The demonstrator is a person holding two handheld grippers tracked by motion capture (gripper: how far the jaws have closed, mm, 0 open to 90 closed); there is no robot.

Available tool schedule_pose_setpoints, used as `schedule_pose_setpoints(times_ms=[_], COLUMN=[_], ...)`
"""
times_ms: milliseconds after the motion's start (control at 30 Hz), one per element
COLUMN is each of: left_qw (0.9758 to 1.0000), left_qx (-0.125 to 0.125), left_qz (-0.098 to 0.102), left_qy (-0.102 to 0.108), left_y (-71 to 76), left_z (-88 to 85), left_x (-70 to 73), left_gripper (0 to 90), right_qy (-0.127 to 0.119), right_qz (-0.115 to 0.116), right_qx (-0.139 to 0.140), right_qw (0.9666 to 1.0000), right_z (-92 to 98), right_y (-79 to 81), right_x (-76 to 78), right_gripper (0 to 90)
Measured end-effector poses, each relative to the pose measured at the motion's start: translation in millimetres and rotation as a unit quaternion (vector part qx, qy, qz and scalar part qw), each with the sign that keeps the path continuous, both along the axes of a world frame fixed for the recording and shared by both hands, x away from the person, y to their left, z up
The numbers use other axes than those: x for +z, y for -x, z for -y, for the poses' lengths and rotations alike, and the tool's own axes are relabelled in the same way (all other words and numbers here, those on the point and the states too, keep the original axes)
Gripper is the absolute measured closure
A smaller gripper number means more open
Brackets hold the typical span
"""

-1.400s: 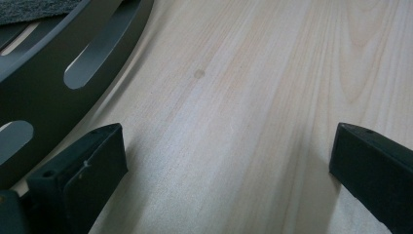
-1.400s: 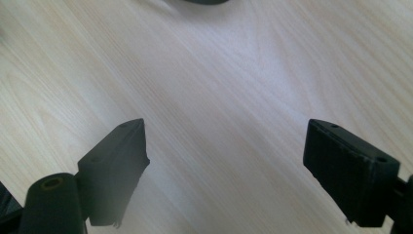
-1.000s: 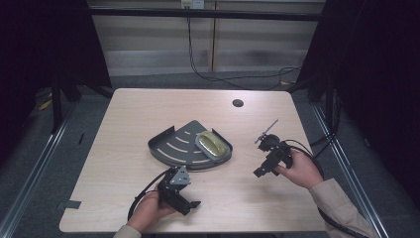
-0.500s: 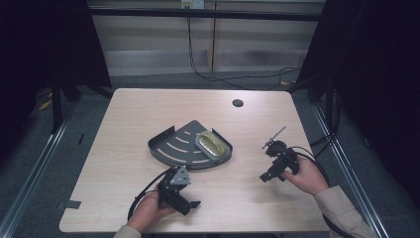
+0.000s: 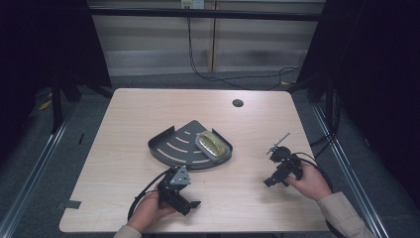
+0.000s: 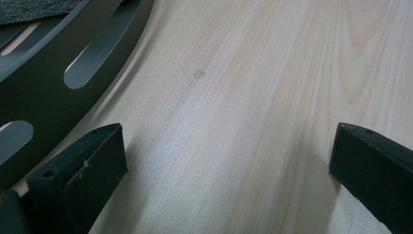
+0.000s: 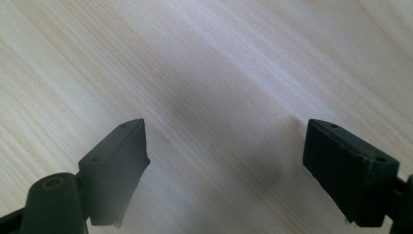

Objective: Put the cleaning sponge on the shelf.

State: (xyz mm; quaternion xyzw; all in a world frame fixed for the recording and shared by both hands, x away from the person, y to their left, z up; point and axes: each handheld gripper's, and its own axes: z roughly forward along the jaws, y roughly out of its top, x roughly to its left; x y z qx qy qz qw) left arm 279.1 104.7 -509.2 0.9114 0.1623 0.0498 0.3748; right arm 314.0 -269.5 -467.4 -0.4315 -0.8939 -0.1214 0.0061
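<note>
A dark grey quarter-round slotted tray (image 5: 171, 148) lies mid-table. On its right part rests a yellow-green oblong object (image 5: 210, 143) on a grey oval pad. My left gripper (image 5: 190, 204) sits low near the table's front edge, just in front of the tray, held by a hand. In the left gripper view its jaws (image 6: 226, 141) stand wide apart over bare wood, with the tray's slotted rim (image 6: 44, 83) at the upper left. My right gripper (image 5: 270, 182) is to the right of the tray and points down at the table. Its jaws (image 7: 225, 131) are open with nothing between them.
A small round hole (image 5: 237, 103) sits in the table's far right part. The left gripper's cable (image 5: 143, 194) loops by the front edge. Black cables (image 5: 237, 79) lie on the floor behind the table. Metal rails run along both sides.
My right gripper has moved toward the front right of the table and sunk closer to the wood. The left gripper, the tray and the object have stayed put.
</note>
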Motion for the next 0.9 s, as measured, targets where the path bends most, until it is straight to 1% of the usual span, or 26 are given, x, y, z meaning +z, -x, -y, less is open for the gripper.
schedule_pose_setpoints(times_ms=[100, 133, 300, 333, 433, 467, 633, 667, 700, 733, 767, 833, 900], left_qw=[1.0, 1.0, 1.0, 1.0, 1.0, 1.0, 1.0, 1.0, 1.0, 1.0, 1.0, 1.0, 1.0], left_qx=[0.0, 0.0, -0.001, 0.0, 0.0, -0.001, -0.001, 0.0, -0.001, -0.001, -0.001, 0.0, -0.001], left_qz=[0.0, 0.0, 0.0, 0.0, 0.0, 0.0, 0.0, 0.0, 0.0, 0.0, 0.0, 0.0, 0.0], left_qy=[-0.002, 0.0, -0.001, 0.0, -0.002, -0.001, -0.001, -0.001, 0.0, -0.001, -0.001, 0.0, -0.001], left_y=[0.0, 0.0, -0.1, 0.0, 0.1, -0.1, -0.1, 0.0, -0.1, -0.1, -0.1, 0.0, 0.0], left_z=[0.0, 0.0, -0.1, 0.0, 0.0, -0.1, -0.1, 0.0, 0.0, 0.0, 0.0, 0.0, -0.1], left_x=[0.2, 0.0, 0.1, 0.0, 0.2, 0.1, 0.1, 0.1, 0.0, 0.0, 0.0, 0.0, 0.1], left_gripper=[0.0, 0.0, 0.0, 0.0, 0.0, 0.0, 0.0, 0.0, 0.0, 0.0, 0.0, 0.0, 0.0], right_qy=[0.002, -0.002, 0.0, 0.001, 0.0, -0.003, -0.006, -0.008, -0.007, -0.006, -0.007, -0.007, -0.008], right_qz=[0.004, 0.001, -0.001, 0.004, 0.004, 0.011, 0.015, 0.021, 0.02, 0.029, 0.035, 0.038, 0.054], right_qx=[0.003, 0.002, -0.003, -0.001, 0.0, 0.004, 0.002, 0.004, 0.003, 0.012, 0.015, 0.019, 0.026], right_qw=[1.0, 1.0, 1.0, 1.0, 1.0, 0.9999, 0.9999, 0.9997, 0.9998, 0.9995, 0.9992, 0.9991, 0.9982], right_z=[1.0, 2.0, 4.1, 5.5, 6.2, 7.0, 7.5, 7.9, 7.7, 8.2, 8.3, 8.7, 9.7], right_y=[0.7, 1.3, 2.9, 3.9, 5.4, 6.6, 9.2, 9.6, 10.5, 12.3, 13.4, 14.2, 17.4], right_x=[-1.0, -1.6, -4.9, -6.8, -7.6, -8.2, -8.6, -9.2, -9.0, -9.8, -10.5, -10.7, -12.4], right_gripper=[15.9, 15.6, 15.7, 15.8, 15.8, 15.4, 14.6, 14.2, 14.1, 13.9, 13.8, 13.6, 12.9])
